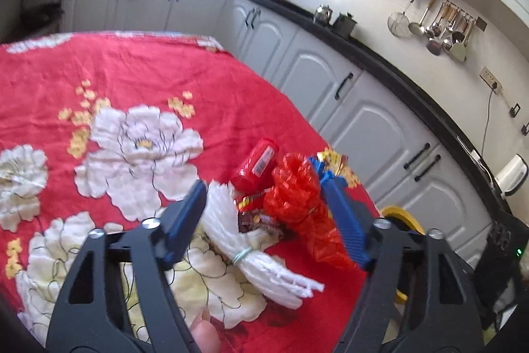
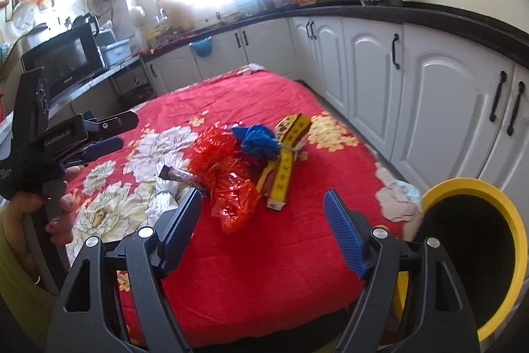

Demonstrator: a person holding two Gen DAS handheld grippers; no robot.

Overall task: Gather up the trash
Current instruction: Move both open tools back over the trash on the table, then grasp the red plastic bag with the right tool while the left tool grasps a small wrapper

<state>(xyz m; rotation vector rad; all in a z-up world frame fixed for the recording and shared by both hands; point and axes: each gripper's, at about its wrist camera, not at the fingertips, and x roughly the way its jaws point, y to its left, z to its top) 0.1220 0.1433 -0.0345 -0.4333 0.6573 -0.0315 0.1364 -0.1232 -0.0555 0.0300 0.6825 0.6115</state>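
Red floral cloth [image 2: 297, 253] covers the table where our trash lies heaped. We hold the left gripper [image 1: 261, 217] low over the pile, its blue fingers [image 1: 185, 220] parted, with the white string bundle [image 1: 224, 220], a brown candy wrapper [image 1: 261, 219] and the red crinkled plastic [image 1: 297, 197] lying between them; we cannot tell whether the pads touch anything. A red packet [image 1: 256, 164] lies just beyond. Our right gripper [image 2: 261, 217] hangs open and empty short of the heap, near the blue plastic wad [image 2: 256, 138] and yellow box [image 2: 284, 167]. Beside the table's right edge stands the yellow-rimmed bin [image 2: 515, 220]
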